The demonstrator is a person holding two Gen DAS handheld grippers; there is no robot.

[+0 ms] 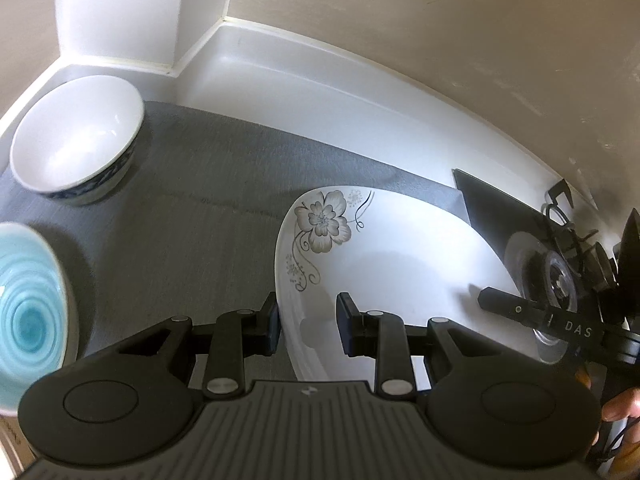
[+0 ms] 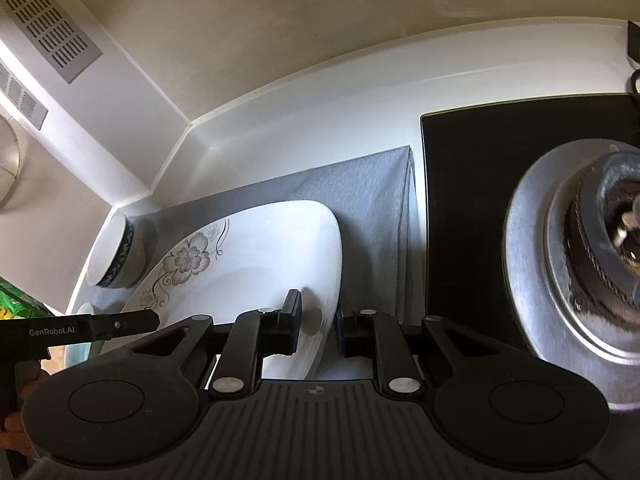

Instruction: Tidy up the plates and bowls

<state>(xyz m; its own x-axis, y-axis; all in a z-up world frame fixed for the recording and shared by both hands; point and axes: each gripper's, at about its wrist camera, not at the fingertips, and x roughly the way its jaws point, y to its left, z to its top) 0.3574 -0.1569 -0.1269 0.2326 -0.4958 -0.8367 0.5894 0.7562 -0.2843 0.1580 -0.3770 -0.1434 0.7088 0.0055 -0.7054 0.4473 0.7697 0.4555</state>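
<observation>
A large white plate with a grey flower print (image 1: pixel 384 256) lies on a grey mat (image 1: pixel 208 184). My left gripper (image 1: pixel 307 326) has its jaws on either side of the plate's left rim, one finger above and one outside. My right gripper (image 2: pixel 318 330) straddles the same plate (image 2: pixel 256 264) at its right rim in the same way. Both sets of jaws stand close around the rim. A white bowl with a blue patterned outside (image 1: pixel 76 136) stands at the mat's far left. A light blue swirl bowl (image 1: pixel 28 312) sits at the near left.
A black glass hob (image 2: pixel 480 200) with a steel gas burner (image 2: pixel 580 256) lies right of the mat. White counter upstand and beige walls close the back. A white column (image 1: pixel 120 8) stands in the corner behind the white bowl.
</observation>
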